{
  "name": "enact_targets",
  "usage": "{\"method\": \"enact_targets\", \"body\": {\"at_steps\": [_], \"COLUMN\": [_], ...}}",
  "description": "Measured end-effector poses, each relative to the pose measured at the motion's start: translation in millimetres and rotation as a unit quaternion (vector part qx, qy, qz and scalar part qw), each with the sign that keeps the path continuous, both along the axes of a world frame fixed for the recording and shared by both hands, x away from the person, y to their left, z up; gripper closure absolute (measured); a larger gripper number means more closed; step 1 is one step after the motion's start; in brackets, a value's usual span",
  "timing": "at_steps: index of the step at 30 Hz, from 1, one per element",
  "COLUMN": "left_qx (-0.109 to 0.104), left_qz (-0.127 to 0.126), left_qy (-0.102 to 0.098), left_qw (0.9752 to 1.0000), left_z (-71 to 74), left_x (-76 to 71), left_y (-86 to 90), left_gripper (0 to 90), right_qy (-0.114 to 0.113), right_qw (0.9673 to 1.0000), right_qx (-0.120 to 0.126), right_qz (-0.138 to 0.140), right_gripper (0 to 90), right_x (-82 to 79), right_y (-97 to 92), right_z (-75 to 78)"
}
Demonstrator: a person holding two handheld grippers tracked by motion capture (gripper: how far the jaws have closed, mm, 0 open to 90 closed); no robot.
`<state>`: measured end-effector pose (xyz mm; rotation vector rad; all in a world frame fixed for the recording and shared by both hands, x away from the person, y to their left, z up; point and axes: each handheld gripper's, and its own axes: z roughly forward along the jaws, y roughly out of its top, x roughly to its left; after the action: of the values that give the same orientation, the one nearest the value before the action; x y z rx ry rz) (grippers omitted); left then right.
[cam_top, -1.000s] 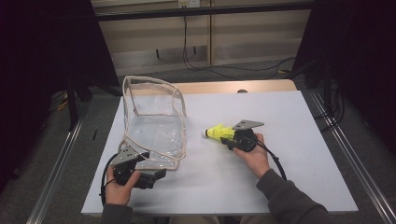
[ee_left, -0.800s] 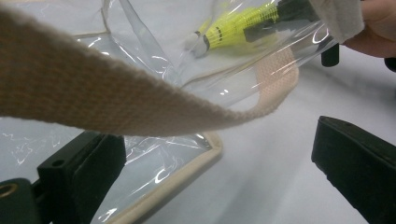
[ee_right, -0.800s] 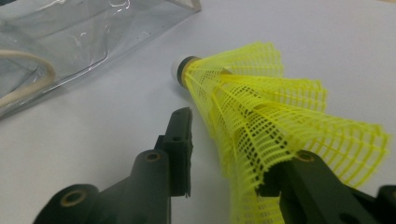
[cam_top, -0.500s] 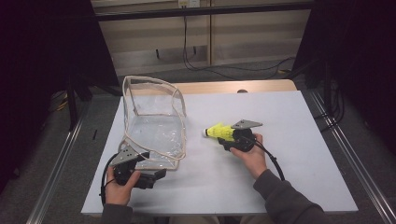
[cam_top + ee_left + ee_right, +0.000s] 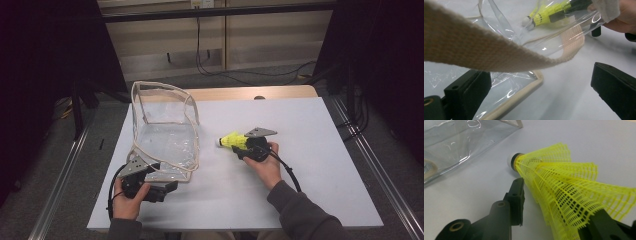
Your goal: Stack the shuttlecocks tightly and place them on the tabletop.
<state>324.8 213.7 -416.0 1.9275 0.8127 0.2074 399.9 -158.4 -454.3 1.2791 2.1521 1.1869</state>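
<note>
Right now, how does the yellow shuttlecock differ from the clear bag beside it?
The shuttlecock is bright yellow mesh with a white tip; the bag is see-through plastic edged in beige webbing. The shuttlecock is much smaller than the bag. The shuttlecock lies between the right gripper's fingers, tip toward the bag; the bag stands open. Both are on the white table.

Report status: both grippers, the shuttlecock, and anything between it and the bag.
Right gripper jaws on the yellow shuttlecock, just closing. Left gripper open at the clear bag, edge between jaws. White tabletop bare between shuttlecock and bag.

Dim room, pale wall panels (image 5: pixel 165 40), grey floor (image 5: pixel 70 165).
</note>
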Motion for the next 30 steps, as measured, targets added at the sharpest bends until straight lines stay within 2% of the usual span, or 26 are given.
{"method": "enact_targets", "body": {"at_steps": [9, 18, 20, 30], "left_qx": [0.004, 0.002, 0.001, 0.001], "left_qz": [-0.001, 0.0, 0.0, 0.001], "left_qy": [0.001, 0.001, 0.001, 0.001], "left_qw": [1.0, 1.0, 1.0, 1.0], "left_z": [-0.3, -0.6, -0.5, -0.3], "left_x": [0.5, 0.7, 0.5, 0.3], "left_y": [0.5, 0.8, 0.7, 1.0], "left_gripper": [2.9, 2.9, 2.9, 2.9], "right_qy": [-0.004, -0.01, -0.01, -0.009], "right_qw": [0.9999, 0.9995, 0.9995, 0.9993], "right_qx": [-0.013, -0.028, -0.03, -0.036], "right_qz": [-0.005, -0.005, -0.002, 0.011], "right_gripper": [60.4, 71.4, 76.5, 78.8], "right_x": [1.9, 4.6, 5.0, 6.5], "right_y": [3.7, 5.1, 5.2, 5.7], "right_z": [-0.3, -0.1, -0.3, 2.0]}}
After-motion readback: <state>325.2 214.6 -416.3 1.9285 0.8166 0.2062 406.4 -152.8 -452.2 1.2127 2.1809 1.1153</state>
